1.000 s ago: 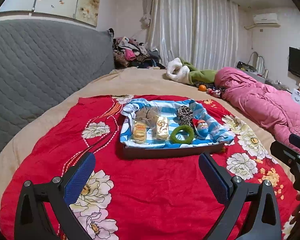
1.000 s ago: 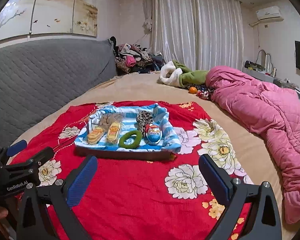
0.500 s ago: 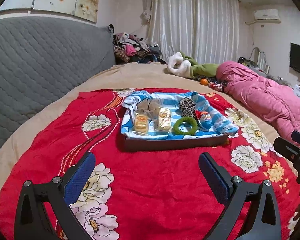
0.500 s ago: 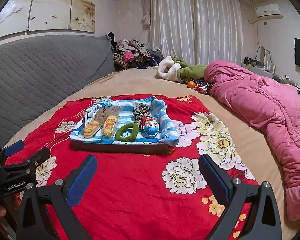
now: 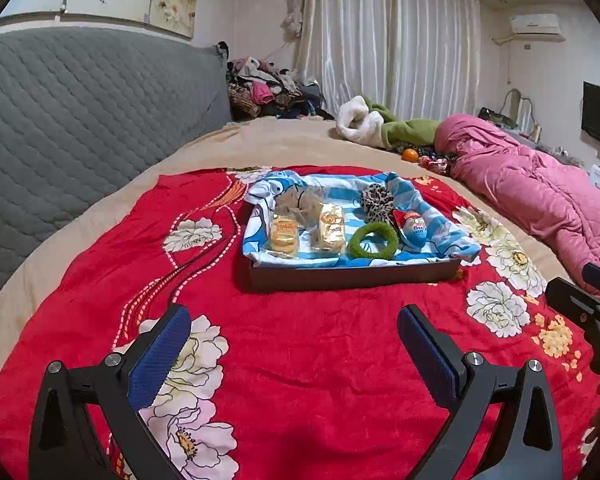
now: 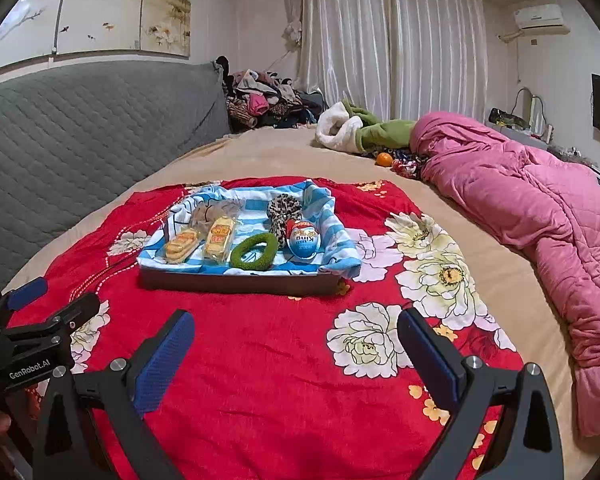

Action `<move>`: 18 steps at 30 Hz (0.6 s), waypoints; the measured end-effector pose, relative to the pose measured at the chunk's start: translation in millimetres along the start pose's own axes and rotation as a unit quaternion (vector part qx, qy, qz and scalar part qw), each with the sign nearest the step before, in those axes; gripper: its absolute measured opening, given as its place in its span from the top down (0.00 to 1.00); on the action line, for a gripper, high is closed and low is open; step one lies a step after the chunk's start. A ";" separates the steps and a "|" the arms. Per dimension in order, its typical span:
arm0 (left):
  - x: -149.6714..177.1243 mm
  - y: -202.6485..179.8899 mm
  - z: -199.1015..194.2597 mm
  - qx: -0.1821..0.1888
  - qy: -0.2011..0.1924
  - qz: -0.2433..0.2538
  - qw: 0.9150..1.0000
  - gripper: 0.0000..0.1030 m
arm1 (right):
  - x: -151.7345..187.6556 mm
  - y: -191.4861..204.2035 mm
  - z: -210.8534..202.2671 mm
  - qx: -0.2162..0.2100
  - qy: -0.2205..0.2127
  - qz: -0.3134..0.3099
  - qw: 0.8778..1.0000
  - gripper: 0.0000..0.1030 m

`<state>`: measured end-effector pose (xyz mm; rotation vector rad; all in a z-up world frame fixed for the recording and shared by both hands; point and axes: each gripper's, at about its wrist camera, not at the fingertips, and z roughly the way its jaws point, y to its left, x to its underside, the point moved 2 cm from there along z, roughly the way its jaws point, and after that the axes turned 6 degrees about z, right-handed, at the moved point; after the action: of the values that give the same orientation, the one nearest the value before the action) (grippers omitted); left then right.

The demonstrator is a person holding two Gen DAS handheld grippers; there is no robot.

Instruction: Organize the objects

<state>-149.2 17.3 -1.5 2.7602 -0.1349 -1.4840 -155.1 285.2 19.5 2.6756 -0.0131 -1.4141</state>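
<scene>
A dark tray point(image 5: 352, 276) point(image 6: 236, 282) lined with a blue-and-white striped cloth sits on a red floral blanket point(image 5: 300, 360). In it lie two yellow snack packets point(image 5: 285, 232) point(image 5: 332, 226), a green hair ring point(image 5: 373, 240) point(image 6: 255, 253), a leopard scrunchie point(image 5: 376, 200) point(image 6: 283, 208), a blue-and-red chocolate egg point(image 5: 414, 229) point(image 6: 303, 238) and a crumpled clear wrapper point(image 5: 300, 202). My left gripper point(image 5: 294, 350) is open and empty, well short of the tray. My right gripper point(image 6: 296, 350) is open and empty, also short of the tray.
A pink quilt point(image 6: 540, 216) lies along the right of the bed. A white and green garment point(image 6: 352, 128), an orange point(image 6: 385, 159) and small items lie at the far end. A grey padded headboard point(image 5: 80, 128) stands on the left. Clothes pile point(image 5: 264, 92) at the back.
Both grippers have tilted and shifted slightly, so the tray sits a little lower and nearer in view. Both stay open and empty. The objects in the tray have not moved.
</scene>
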 end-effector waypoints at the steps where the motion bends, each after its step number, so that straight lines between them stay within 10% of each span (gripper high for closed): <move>1: 0.4 -0.3 1.4 -0.002 0.004 0.001 1.000 0.00 | 0.3 -0.1 0.6 0.000 0.001 0.000 1.000 0.01; 18: 8.6 0.1 8.6 -0.002 0.017 0.002 1.000 0.00 | 9.2 -1.5 10.6 0.005 0.017 0.001 1.000 0.01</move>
<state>-151.6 16.8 -13.4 2.7799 -0.1372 -1.4334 -158.8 285.2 5.9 2.7074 -0.0204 -1.3702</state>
